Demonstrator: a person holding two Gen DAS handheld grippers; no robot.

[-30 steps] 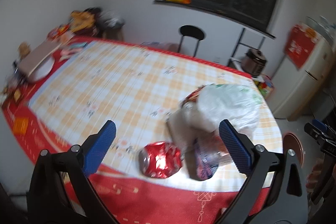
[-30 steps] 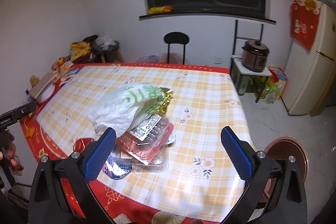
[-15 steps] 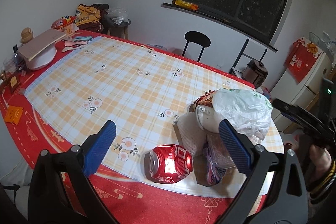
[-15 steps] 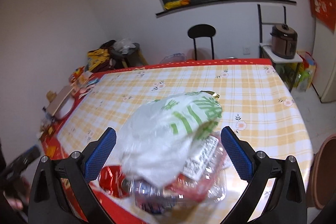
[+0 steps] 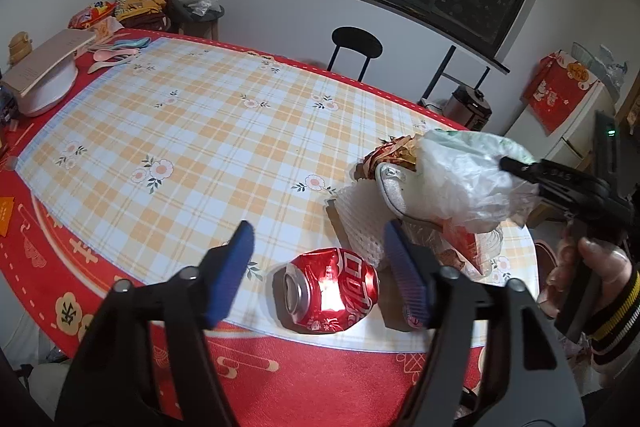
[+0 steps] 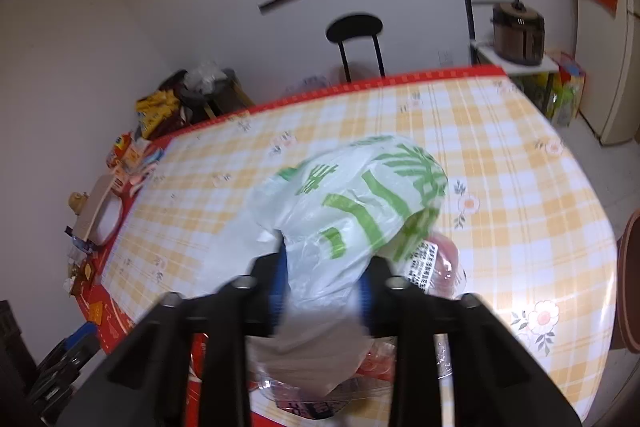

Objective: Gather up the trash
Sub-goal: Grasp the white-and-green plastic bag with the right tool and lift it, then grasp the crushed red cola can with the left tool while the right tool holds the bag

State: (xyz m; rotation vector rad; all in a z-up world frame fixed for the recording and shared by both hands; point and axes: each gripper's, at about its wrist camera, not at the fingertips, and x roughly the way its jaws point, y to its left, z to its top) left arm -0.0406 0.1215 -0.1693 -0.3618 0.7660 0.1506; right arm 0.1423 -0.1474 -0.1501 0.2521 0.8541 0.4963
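Note:
A crushed red soda can lies on its side near the table's front edge. My left gripper is open, its blue pads on either side of the can, just above it, not touching. A white plastic bag with green print tops a trash pile with a clear red-labelled tray and white foam netting. My right gripper is shut on the bag's near end; it shows in the left wrist view pinching the bag.
The table has a yellow plaid cloth over red. A white bowl under a board, spoons and snack packs sit at the far left. A black chair, a rice cooker and a fridge stand beyond.
My left gripper's jaws have narrowed around the can and moved closer to it. My right gripper moved down onto the plastic bag and closed on it.

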